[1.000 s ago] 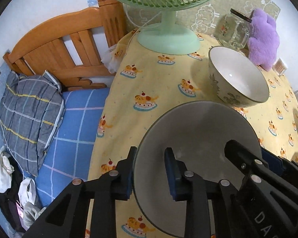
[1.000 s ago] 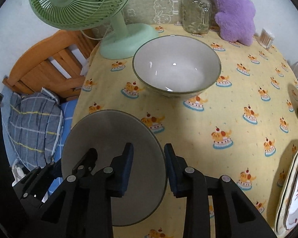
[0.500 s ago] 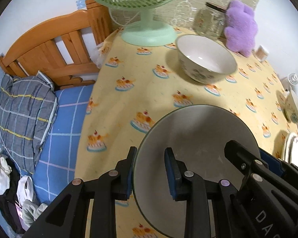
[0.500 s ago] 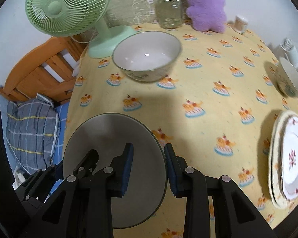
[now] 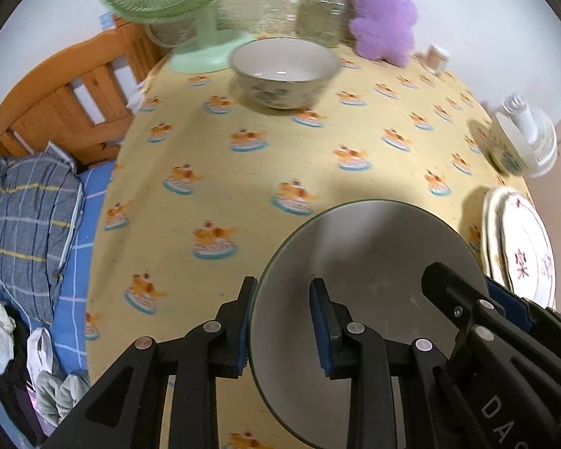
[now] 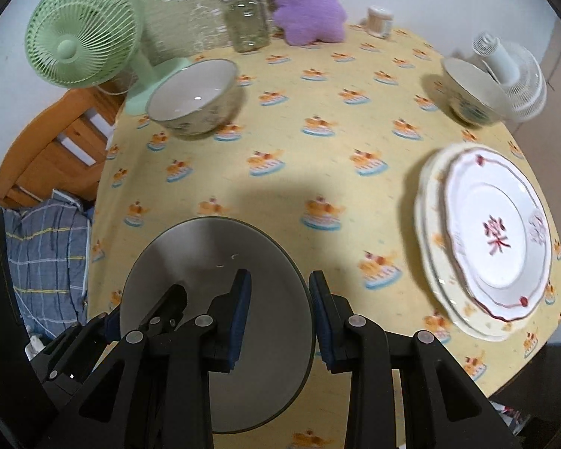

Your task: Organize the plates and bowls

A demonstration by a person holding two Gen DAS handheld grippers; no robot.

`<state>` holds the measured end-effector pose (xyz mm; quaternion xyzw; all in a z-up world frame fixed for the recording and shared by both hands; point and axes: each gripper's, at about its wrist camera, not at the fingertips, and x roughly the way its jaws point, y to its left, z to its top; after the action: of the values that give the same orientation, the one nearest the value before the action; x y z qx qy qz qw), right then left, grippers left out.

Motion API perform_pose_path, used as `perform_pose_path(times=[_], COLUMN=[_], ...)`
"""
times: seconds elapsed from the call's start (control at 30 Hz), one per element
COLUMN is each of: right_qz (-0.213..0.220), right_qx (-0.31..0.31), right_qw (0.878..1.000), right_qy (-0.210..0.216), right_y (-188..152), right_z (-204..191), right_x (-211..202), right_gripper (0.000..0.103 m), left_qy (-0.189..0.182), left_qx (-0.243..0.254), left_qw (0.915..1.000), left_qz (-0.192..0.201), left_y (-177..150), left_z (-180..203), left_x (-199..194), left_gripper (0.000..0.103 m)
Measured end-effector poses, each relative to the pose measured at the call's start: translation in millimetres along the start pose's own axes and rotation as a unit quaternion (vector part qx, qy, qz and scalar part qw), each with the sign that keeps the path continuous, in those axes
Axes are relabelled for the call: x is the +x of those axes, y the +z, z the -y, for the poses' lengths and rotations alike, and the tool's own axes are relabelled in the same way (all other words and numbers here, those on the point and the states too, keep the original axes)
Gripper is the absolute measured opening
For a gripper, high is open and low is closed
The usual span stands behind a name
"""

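I hold a grey bowl (image 5: 370,258) (image 6: 205,250) above the yellow tablecloth with both grippers. My left gripper (image 5: 280,321) is shut on its left rim, one finger outside and one inside. My right gripper (image 6: 276,314) is shut on its right rim the same way. A floral bowl (image 5: 284,71) (image 6: 194,97) stands far left by the green fan. A second floral bowl (image 6: 467,89) (image 5: 505,146) stands far right. A stack of plates (image 6: 493,235) (image 5: 520,250), white one on top, lies at the right.
A green fan (image 6: 82,33), a glass jar (image 6: 247,18), a purple plush toy (image 6: 306,0) and a small cup (image 6: 379,20) line the table's back. A white fan (image 6: 512,75) stands by the right bowl. A wooden bed frame (image 5: 56,101) and pillow (image 5: 22,224) lie left.
Both grippers have carried the grey bowl back and to the right, away from the floral bowl by the fan. The plate stack and right bowl have come into view.
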<state>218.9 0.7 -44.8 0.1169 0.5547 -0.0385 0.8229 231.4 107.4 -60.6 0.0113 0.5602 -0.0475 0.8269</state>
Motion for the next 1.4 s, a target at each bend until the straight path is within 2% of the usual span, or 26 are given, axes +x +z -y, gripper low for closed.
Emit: perform_pose_path(times=[0.1, 0.4, 0.7, 0.87, 1.07, 1.23, 1.4], right_qz=[-0.004, -0.023, -0.05, -0.043, -0.049, -0.049, -0.035], right_qx=[0.001, -0.029, -0.064, -0.079, -0.096, -0.114, -0.131], right_qw=[1.0, 0.999, 0.996, 0.994, 0.991, 0.987, 0.986], right_qy=[0.003, 0.023, 0.045, 0.061, 0.078, 0.097, 0.096], right_y=[-1.5, 7.1, 14.6, 22.9, 30.2, 29.9, 29.1], right_z=[20.5, 65.4, 80.8, 83.2, 85.4, 86.3, 86.4], right_x=[-0.7, 5.0, 22.6, 28.0, 33.1, 34.3, 30.8], right_gripper=[0.036, 0.036, 0.036, 0.036, 0.037, 0.037, 0.037], left_qy=[0.006, 0.031, 0.058, 0.07, 0.068, 0.081, 0.082], left_qx=[0.004, -0.025, -0.068, -0.082, -0.106, -0.112, -0.113], left_qw=[1.0, 0.9991, 0.9956, 0.9941, 0.9918, 0.9902, 0.9901], left_qz=[0.0, -0.011, -0.028, -0.012, -0.022, -0.019, -0.009], left_y=[-3.2, -8.4, -14.0, -8.1, -9.0, -11.9, -14.1], left_z=[18.6, 58.8, 72.4, 74.5, 77.2, 81.3, 83.1], left_x=[0.4, 7.6, 22.8, 23.4, 26.4, 24.1, 16.9], left_gripper=[0.026, 0.026, 0.026, 0.026, 0.039, 0.045, 0.055])
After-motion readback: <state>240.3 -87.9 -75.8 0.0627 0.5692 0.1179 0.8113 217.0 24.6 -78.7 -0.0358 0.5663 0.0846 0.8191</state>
